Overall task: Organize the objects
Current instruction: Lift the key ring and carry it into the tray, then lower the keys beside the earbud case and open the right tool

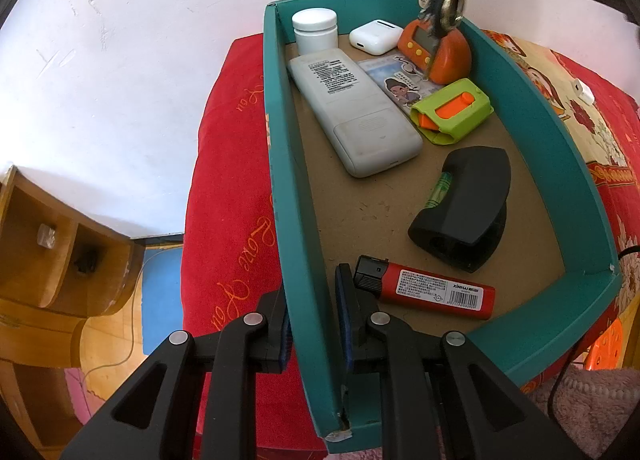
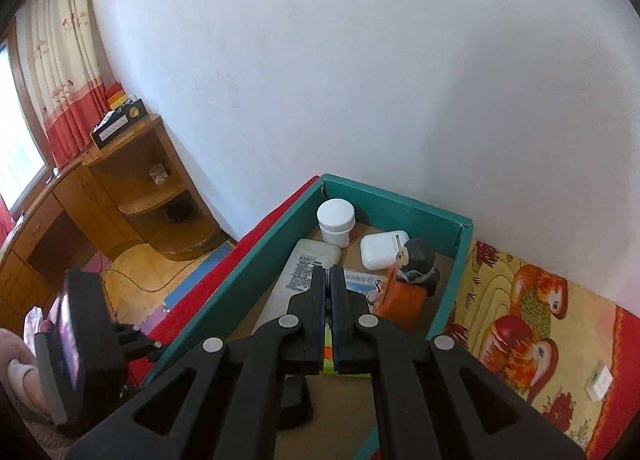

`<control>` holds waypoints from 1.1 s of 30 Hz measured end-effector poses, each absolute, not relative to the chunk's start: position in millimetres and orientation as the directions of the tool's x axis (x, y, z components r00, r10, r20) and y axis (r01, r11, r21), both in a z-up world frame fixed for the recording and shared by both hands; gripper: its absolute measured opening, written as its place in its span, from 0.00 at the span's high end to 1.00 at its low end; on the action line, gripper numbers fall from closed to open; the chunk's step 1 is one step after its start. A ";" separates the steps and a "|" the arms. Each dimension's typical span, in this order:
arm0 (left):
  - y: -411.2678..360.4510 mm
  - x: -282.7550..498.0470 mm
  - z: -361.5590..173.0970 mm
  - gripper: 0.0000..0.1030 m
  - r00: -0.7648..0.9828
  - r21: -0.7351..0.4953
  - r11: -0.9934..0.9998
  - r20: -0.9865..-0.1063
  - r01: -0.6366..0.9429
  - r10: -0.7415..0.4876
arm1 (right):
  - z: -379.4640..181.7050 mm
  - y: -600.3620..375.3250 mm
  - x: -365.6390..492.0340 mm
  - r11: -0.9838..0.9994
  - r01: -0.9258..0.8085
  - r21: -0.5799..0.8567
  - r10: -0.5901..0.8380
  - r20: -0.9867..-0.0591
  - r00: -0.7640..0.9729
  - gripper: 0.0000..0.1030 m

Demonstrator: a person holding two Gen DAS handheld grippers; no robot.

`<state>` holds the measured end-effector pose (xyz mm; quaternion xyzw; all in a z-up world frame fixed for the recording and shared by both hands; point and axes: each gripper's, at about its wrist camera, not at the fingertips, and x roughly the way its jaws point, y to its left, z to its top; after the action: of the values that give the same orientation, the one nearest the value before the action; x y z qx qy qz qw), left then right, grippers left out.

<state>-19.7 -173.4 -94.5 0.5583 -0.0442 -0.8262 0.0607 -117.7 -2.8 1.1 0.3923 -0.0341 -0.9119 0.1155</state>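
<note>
A teal box [image 1: 532, 108] sits on a red bedspread. It holds a white jar [image 1: 315, 30], a white remote [image 1: 352, 108], an earbud case [image 1: 375, 35], an orange timer [image 1: 436, 50], a green cutter [image 1: 452, 110], a black level tool [image 1: 466, 204] and a red lighter [image 1: 432, 290]. My left gripper [image 1: 312, 300] straddles the box's left wall, one finger inside and one outside, clamped on it. My right gripper [image 2: 329, 292] is shut above the box; in the left wrist view a dark keychain [image 1: 444, 6] hangs from it over the timer. The same box [image 2: 400, 196] shows in the right wrist view.
A white wall stands right behind the box. A wooden desk with shelves [image 2: 132, 180] is at the left, with a cable on the wooden floor. A white charger [image 1: 582, 90] lies on the patterned bedspread right of the box.
</note>
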 end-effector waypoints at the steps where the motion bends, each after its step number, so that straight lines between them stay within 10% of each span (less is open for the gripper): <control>1: -173.4 -19.6 -94.5 0.83 -0.369 0.141 -0.989 -0.917 0.051 -0.150 | -3.2 -2.3 -122.1 -0.972 0.177 0.153 -0.233 -0.712 -0.663 1.00; 33: -174.1 -16.4 -94.4 0.83 -0.370 0.143 -0.988 -0.917 0.050 -0.151 | -63.8 -27.1 -201.5 -0.985 0.174 -0.015 -0.084 -0.834 -0.546 0.98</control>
<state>-16.4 -174.1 -94.4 0.5580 -0.0455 -0.8264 0.0609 -201.5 -27.1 -63.8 0.4709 0.0482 -0.8778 0.0735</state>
